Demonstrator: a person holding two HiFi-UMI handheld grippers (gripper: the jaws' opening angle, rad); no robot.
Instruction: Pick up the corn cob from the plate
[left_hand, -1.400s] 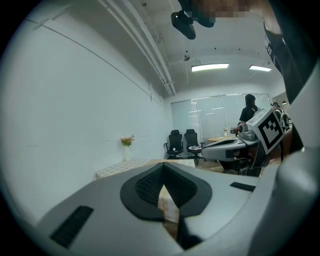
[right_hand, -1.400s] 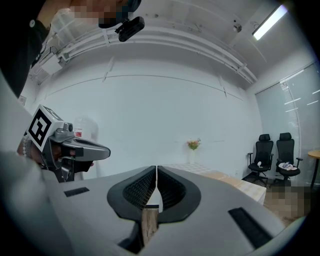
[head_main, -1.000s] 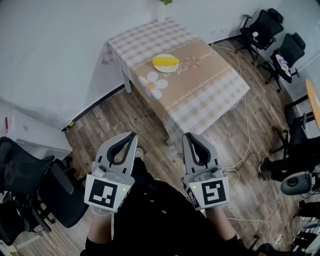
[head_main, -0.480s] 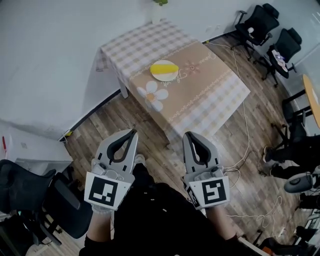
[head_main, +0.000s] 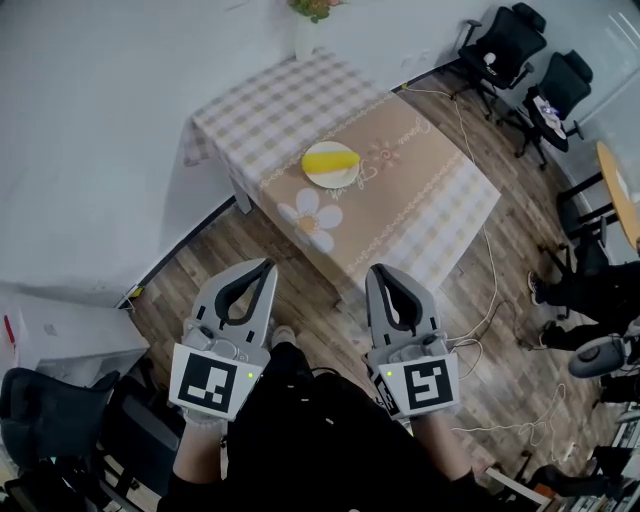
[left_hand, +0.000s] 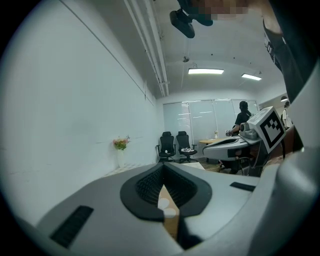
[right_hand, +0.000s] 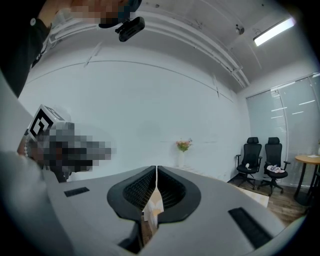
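A yellow corn cob (head_main: 330, 160) lies on a white plate (head_main: 329, 176) near the middle of a table (head_main: 400, 190) with a checked and flower-print cloth. The table stands well ahead of me across the wooden floor. My left gripper (head_main: 268, 266) and right gripper (head_main: 376, 270) are held side by side low in the head view, far short of the table. Both point toward it with their jaws shut and nothing between them. In the left gripper view the left gripper (left_hand: 163, 172) shows its jaws meeting; in the right gripper view the right gripper (right_hand: 156, 172) does the same.
A vase of flowers (head_main: 310, 25) stands at the table's far corner by the white wall. Black office chairs (head_main: 505, 50) line the right side, and a cable (head_main: 490, 250) trails over the floor. A dark chair (head_main: 60, 430) sits at the lower left. A round wooden table (head_main: 620, 195) shows at right.
The table with the plate has come nearer and lower in the head view as I walk toward it. Both grippers keep their place in the frame and stay shut.
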